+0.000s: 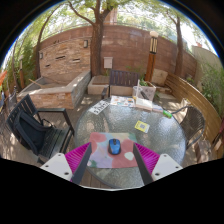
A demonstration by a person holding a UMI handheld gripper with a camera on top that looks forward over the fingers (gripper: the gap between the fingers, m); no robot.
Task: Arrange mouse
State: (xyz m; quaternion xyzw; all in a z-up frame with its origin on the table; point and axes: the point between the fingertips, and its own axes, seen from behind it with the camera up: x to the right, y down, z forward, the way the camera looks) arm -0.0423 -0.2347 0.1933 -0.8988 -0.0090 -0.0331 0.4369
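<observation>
A small blue and black mouse (pixel 114 147) lies on a pink and pale patterned mat (pixel 108 152) on a round glass table (pixel 150 150). My gripper (pixel 112 157) is open, its magenta pads (pixel 79 155) spread wide. The mouse rests on the mat between the fingertips, with a clear gap at each side.
Papers and small items (pixel 141 126) lie further back on the table. Metal chairs (pixel 35 128) stand to the left and a chair (pixel 191 122) to the right. Beyond are a stone bench (pixel 60 92), a brick wall (pixel 100 50) and trees.
</observation>
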